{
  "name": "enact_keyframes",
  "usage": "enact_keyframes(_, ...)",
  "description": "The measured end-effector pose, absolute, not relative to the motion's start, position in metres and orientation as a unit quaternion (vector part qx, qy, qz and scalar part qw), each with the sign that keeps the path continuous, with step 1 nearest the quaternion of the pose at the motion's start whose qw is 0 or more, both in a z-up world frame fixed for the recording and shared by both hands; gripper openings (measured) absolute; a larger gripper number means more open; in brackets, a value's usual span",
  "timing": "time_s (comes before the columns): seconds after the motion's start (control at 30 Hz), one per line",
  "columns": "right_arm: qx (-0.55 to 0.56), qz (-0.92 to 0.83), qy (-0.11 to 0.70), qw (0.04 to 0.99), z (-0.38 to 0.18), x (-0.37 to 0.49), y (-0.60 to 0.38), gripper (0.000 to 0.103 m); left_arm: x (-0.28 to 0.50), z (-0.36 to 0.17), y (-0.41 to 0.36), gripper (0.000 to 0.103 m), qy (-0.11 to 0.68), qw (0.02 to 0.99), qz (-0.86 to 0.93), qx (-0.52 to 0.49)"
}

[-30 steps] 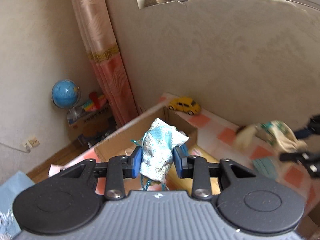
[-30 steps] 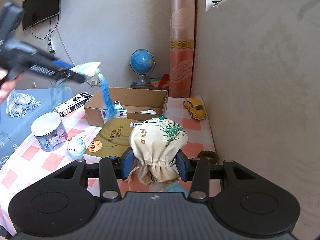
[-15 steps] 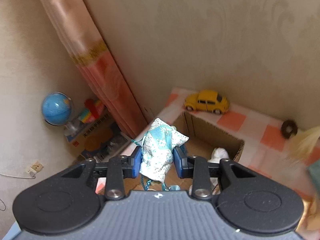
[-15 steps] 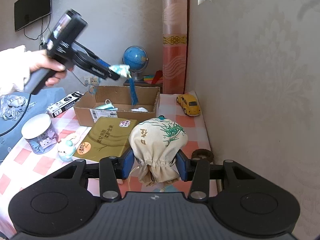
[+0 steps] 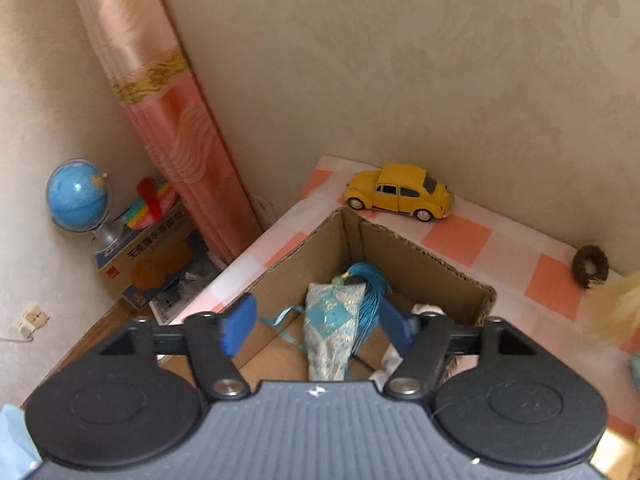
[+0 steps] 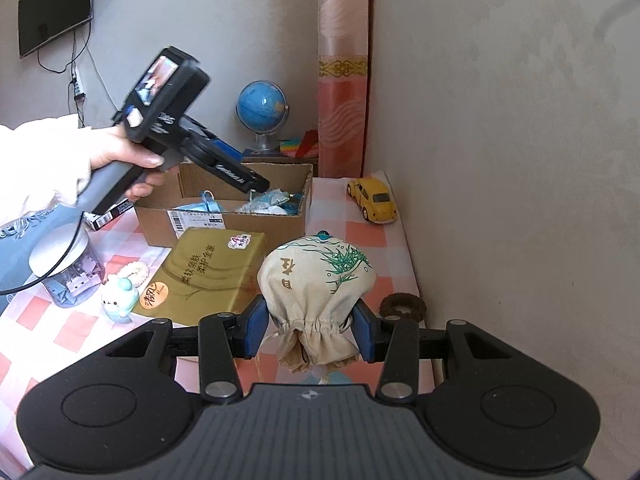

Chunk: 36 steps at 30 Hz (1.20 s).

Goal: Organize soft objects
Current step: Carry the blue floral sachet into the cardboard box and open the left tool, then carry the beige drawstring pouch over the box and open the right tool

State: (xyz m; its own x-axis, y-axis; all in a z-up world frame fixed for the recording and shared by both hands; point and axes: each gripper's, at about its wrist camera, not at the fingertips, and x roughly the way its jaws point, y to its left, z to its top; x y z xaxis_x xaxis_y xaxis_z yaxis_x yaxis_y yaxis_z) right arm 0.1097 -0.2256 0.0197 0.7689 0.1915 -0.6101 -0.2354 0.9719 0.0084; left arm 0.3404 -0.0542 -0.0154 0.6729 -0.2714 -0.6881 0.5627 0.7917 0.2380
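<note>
Left gripper [image 5: 318,326] released, jaws wide apart above the cardboard box [image 5: 416,254]. Blue patterned pouch [image 5: 332,330] with blue tassel [image 5: 368,286] between the spread fingers, touching neither, inside the box near its corner. Right gripper [image 6: 310,328] clenched on the neck of a beige drawstring bag [image 6: 316,276], held above the checkered tablecloth [image 6: 362,236]. Yellow toy car [image 6: 374,200] near the wall; brown hair tie [image 6: 402,306] just beside the bag.

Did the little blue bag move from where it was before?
Yes. The blue bag left the left gripper, whose fingers have opened, and dropped down into the box.
</note>
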Motion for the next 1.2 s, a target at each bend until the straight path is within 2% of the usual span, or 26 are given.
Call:
enact_keyframes(0.1, -0.037, 0.117, 0.319, 0.94, 0.023, 0.11, -0.222, 0.05, 0.32, -0.001, -0.04, 0.086, 0.322, 0.894, -0.229, 0.212)
enact_keyframes(0.3, -0.035, 0.124, 0.315, 0.94, 0.034, 0.112, -0.217, 0.05, 0.267, 0.023, -0.013, 0.091, 0.326, 0.899, -0.235, 0.176)
enact_keyframes(0.53, -0.027, 0.134, 0.309, 0.941, 0.055, 0.117, -0.213, 0.05, 0.191, 0.032, 0.003, 0.093, 0.34, 0.896, -0.226, 0.174)
enact_keyframes(0.8, -0.042, 0.139, 0.31, 0.94, 0.083, 0.129, -0.198, 0.05, 0.102, 0.035, 0.016, 0.093, 0.298, 0.914, -0.215, 0.173)
enact_keyframes(1.2, -0.089, 0.18, 0.323, 0.925, 0.121, 0.175, -0.151, 0.05, 0.047, 0.015, 0.044, 0.094, 0.291, 0.931, -0.197, 0.092)
